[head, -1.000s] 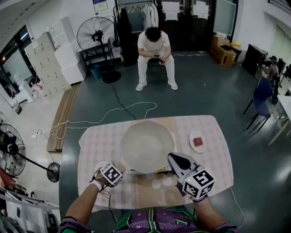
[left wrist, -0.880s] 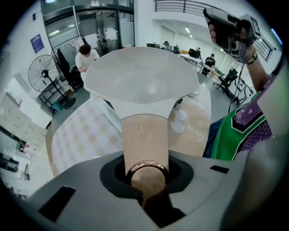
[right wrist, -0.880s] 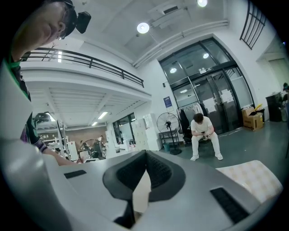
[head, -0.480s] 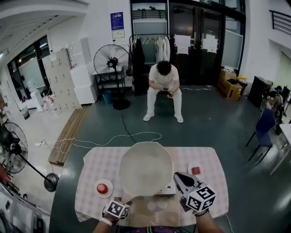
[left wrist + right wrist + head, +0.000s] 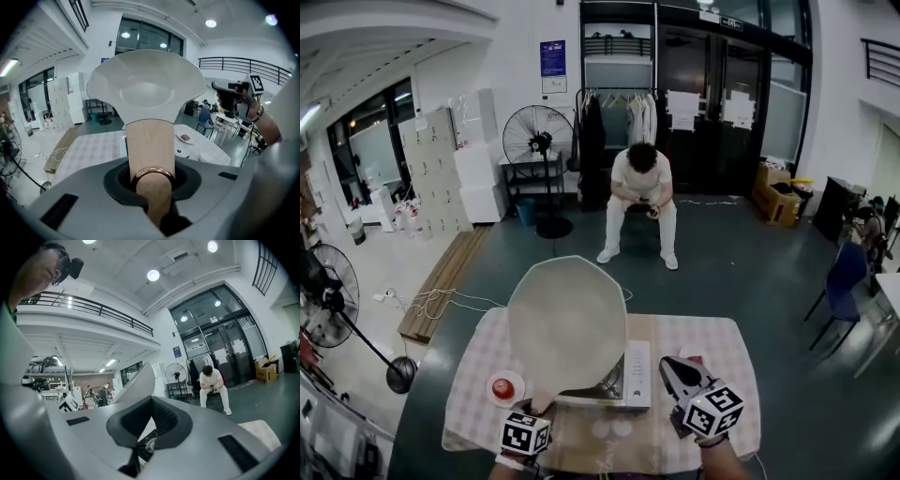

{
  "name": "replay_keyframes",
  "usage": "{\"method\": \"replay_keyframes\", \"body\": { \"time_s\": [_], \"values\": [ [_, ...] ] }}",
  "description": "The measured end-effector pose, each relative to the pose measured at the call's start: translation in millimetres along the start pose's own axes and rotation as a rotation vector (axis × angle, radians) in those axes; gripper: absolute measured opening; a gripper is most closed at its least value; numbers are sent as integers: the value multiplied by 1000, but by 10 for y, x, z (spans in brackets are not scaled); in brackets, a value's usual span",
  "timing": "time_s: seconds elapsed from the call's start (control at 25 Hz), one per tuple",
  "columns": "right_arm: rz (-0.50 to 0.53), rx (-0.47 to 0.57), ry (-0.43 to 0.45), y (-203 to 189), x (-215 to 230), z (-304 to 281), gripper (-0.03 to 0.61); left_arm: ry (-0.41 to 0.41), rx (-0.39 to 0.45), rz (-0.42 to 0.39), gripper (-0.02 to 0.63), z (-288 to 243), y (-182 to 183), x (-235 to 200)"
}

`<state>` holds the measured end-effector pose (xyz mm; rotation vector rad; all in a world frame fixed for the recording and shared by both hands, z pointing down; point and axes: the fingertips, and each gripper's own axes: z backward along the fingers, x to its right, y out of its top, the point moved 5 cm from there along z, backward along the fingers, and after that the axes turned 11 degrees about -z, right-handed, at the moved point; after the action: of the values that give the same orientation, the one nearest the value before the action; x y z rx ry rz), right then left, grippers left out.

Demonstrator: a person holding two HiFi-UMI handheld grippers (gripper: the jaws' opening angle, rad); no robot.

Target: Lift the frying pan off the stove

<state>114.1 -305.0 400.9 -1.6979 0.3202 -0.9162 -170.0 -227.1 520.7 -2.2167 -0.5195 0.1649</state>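
Note:
The cream frying pan [image 5: 567, 323] hangs in the air above the table, tipped up with its underside toward me. My left gripper [image 5: 536, 412] at the bottom edge is shut on its wooden handle [image 5: 150, 150], just ahead of the copper ring, as the left gripper view shows, with the pan bowl [image 5: 145, 89] beyond. The white stove [image 5: 633, 375] lies on the checked tablecloth below and to the right of the pan. My right gripper [image 5: 670, 366] hovers beside the stove with its jaws shut on nothing; the pan's rim [image 5: 136, 385] shows to its left.
A small plate with a red item [image 5: 506, 387] sits on the table's left part, another plate [image 5: 185, 138] at the right. A person sits on a chair [image 5: 639, 202] beyond the table, near a floor fan [image 5: 539, 141]. A cable lies on the floor.
The pan has risen off the stove, swung left and tipped up, uncovering the stove. My left gripper moved with it. The right gripper has barely moved.

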Motion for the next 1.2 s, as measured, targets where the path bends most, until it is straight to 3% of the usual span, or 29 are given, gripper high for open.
{"method": "replay_keyframes", "body": {
  "time_s": [0.24, 0.4, 0.6, 0.88, 1.2],
  "values": [
    [16, 41, 13, 73, -85, 109, 8, 32, 156, 58, 104, 355, 331, -61],
    [39, 72, 26, 164, -134, 144, 8, 108, 221, 41, 104, 564, 546, -139],
    [80, 125, 12, 255, -166, 163, 8, 203, 264, -10, 104, 800, 707, -236],
    [99, 154, -28, 306, -154, 277, 8, 205, 362, 34, 105, 1036, 805, -195],
    [115, 192, -62, 397, -173, 333, 6, 254, 385, 46, 106, 1224, 826, -319]
  ]
}}
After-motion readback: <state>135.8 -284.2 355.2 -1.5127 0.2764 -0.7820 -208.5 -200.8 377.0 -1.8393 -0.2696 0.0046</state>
